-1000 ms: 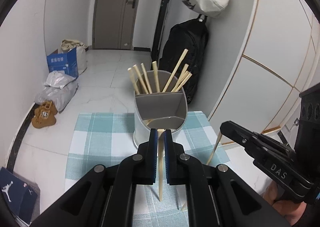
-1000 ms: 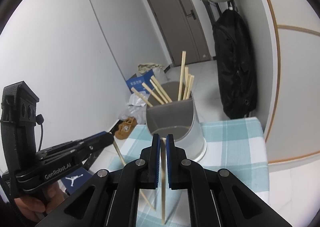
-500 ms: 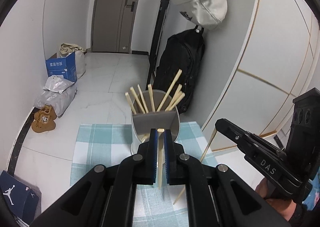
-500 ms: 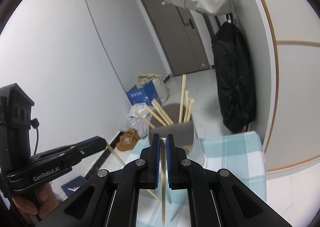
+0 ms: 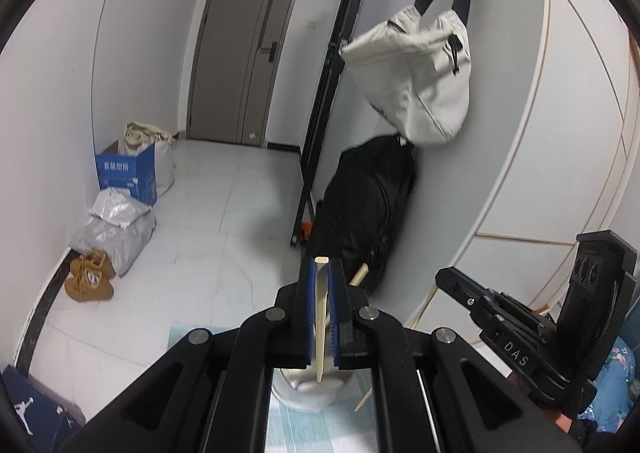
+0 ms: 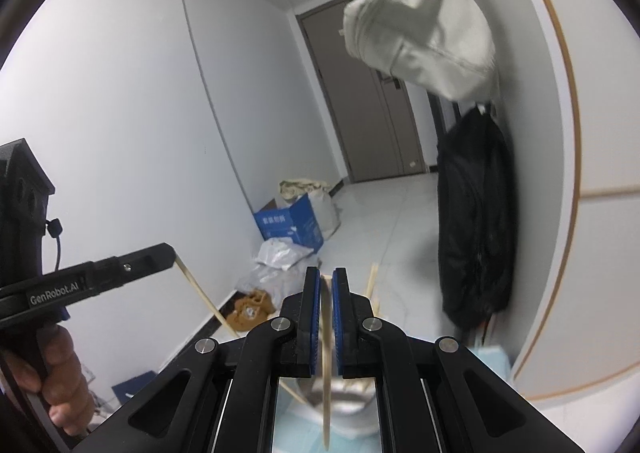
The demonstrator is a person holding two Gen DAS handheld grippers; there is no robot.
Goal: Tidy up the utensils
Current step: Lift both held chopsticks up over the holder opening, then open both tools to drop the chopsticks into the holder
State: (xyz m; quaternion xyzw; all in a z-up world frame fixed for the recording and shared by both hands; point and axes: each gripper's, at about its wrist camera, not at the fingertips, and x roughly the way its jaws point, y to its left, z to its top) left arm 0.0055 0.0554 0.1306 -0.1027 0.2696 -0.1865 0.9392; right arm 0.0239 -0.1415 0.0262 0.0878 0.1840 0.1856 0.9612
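Wooden and pale, one chopstick stands pinched between the blue pads of the left gripper in the left wrist view, blunt end just above the pad tips and pointed end hanging below. Under the jaws only the lower rim of the white utensil holder shows, standing on the checked blue cloth; one stick already stored in it pokes out beside the right pad. To the right, the right gripper carries a second chopstick that slants down from its tip.

From the right wrist view, the right gripper is likewise clamped on its chopstick, which hangs almost straight down between the pads. The grey mouth of the holder lies directly beneath, blurred, with stored sticks rising just right of the pads. At left a hand grips the left tool, whose chopstick angles down toward the holder.

Judging by this, both sticks are poised above the holder for dropping in. To do it well, each pointed end should be lined up over an open compartment, clear of the divider and the leaning sticks, then lowered until the tip is inside the rim before the pads let go. Releasing from too high risks a bounce off the edge.
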